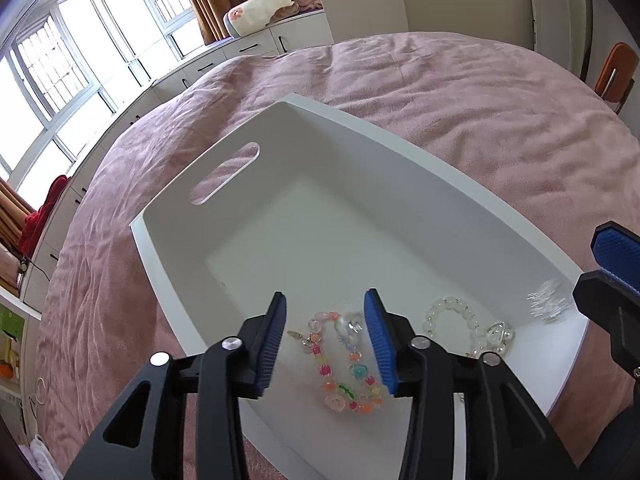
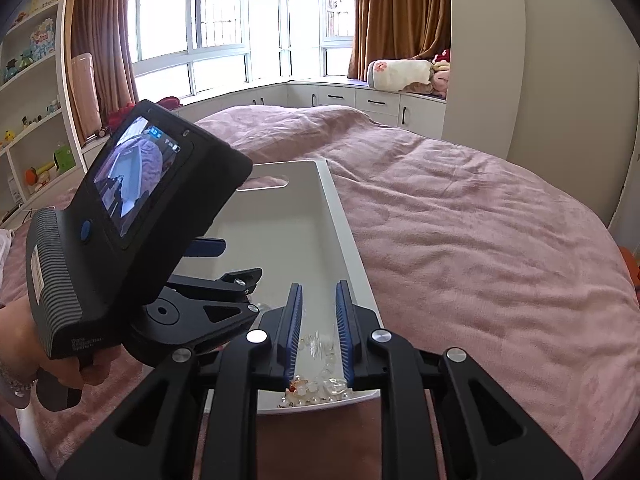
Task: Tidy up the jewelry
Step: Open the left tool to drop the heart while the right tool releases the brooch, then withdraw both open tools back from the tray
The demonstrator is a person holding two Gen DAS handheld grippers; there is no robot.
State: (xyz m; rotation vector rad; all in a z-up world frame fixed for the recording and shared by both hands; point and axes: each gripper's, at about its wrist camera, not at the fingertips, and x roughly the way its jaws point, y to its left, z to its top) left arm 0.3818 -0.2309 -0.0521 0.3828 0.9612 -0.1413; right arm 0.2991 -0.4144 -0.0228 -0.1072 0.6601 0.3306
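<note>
The left gripper is showing two matte black fingers, each lined inside with a ribbed blue pad. Black angular link arms with triangular cut-outs are running back from the fingers, pinned by round silver screws. The right gripper is built the same way, with blue ribbed pads and silver screw heads. Seen from the right wrist camera, the left unit's body is a black box with a ribbed grey-black side, a small lit screen, a round blue button and faint small lettering near its base. The hand gripping its handle is wearing a beaded bracelet at the wrist.
</note>
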